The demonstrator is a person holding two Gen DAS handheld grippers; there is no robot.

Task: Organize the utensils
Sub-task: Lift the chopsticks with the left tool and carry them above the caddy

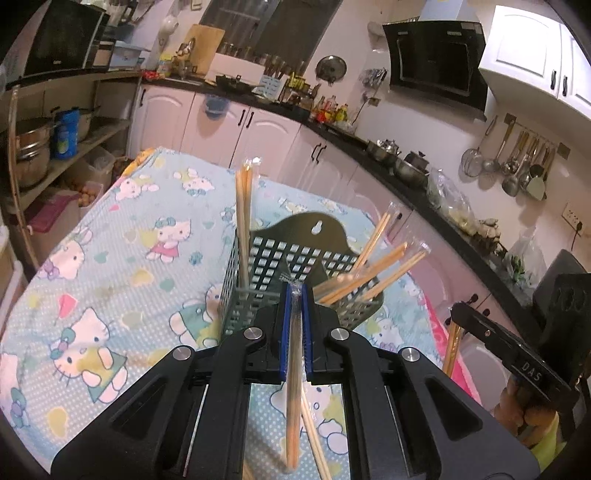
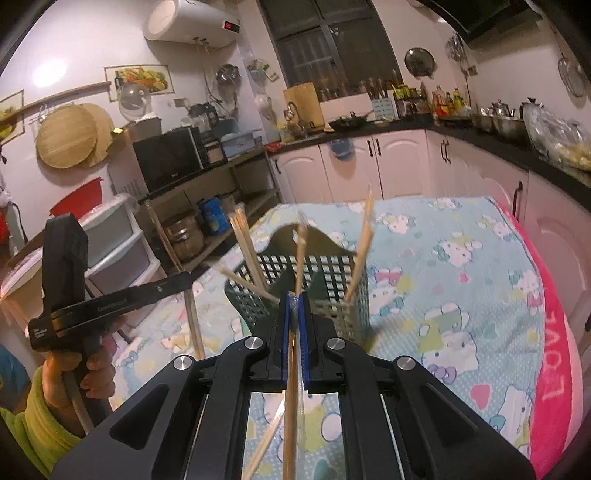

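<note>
A: Right up close, the left claw (image 1: 295,291) has its blue pads pinched tight on a wrapped pair of chopsticks (image 1: 293,373), the sticks running back under the camera.

B: Same story on the other side: the right claw (image 2: 295,297) is clamped hard on its own wrapped chopsticks (image 2: 291,398), tip poking just past the blue pads.

A: Directly beyond both claws stands the utensil basket (image 1: 273,266), a dark perforated holder with a hanging tab at the back. Several wrapped pairs already lean inside it, one upright on the left, a few fanned out to the right.

B: And it sits on the tabletop (image 1: 110,258), covered with a pale blue cartoon-cat cloth. From the right wrist view a pink towel (image 2: 554,354) drapes the tabletop's right edge.

A: In that same view, a hand (image 2: 74,373) in a yellow-green sleeve grips the other tool's handle at far left.

B: Further out, white cabinets (image 2: 388,162) run under a black counter crowded with pots and bottles.

A: A microwave (image 2: 170,157) rests on the open shelving to the left, a water heater (image 2: 192,24) is mounted high on the wall, and the range hood (image 1: 439,59) hangs at the far right with ladles on a rail nearby.
</note>
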